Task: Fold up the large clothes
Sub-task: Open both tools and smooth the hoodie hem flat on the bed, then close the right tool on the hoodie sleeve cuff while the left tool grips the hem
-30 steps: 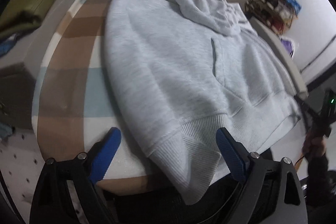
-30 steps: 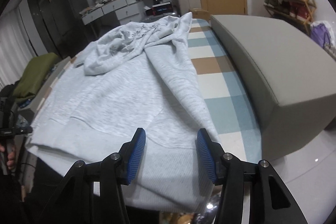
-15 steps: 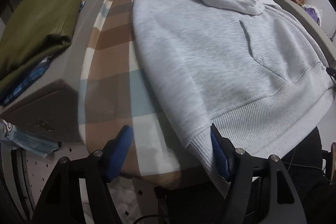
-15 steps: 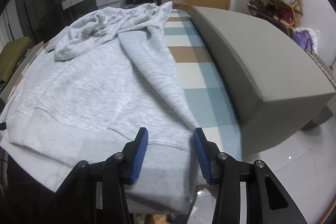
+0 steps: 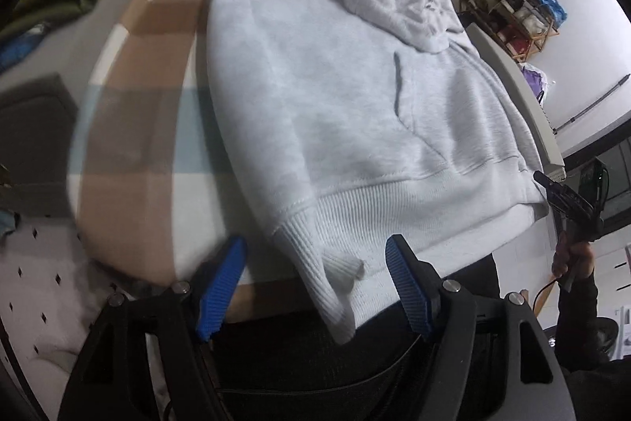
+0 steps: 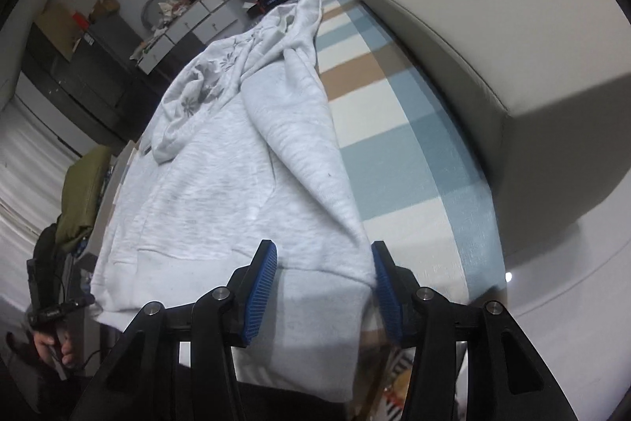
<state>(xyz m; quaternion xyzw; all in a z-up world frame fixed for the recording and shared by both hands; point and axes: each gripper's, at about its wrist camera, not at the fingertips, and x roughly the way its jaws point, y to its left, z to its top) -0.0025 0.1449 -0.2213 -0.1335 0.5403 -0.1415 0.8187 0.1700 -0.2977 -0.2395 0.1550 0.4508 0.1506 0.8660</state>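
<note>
Left wrist view: the left gripper [image 5: 313, 289] has its blue jaws spread wide, the hoodie's [image 5: 355, 97] ribbed hem corner hanging between them, touching neither pad. The hoodie lies flat, front up, on a checked mat [image 5: 130, 129], hem draping over the near edge. Beyond it stands a shoe rack [image 5: 512, 14]. In the right wrist view, the right gripper [image 6: 321, 283] is also wide open, straddling the other hem corner without pinching it. A grey cushion [image 6: 512, 66] lies beside the mat, drawers [image 6: 189, 26] farther off.
</note>
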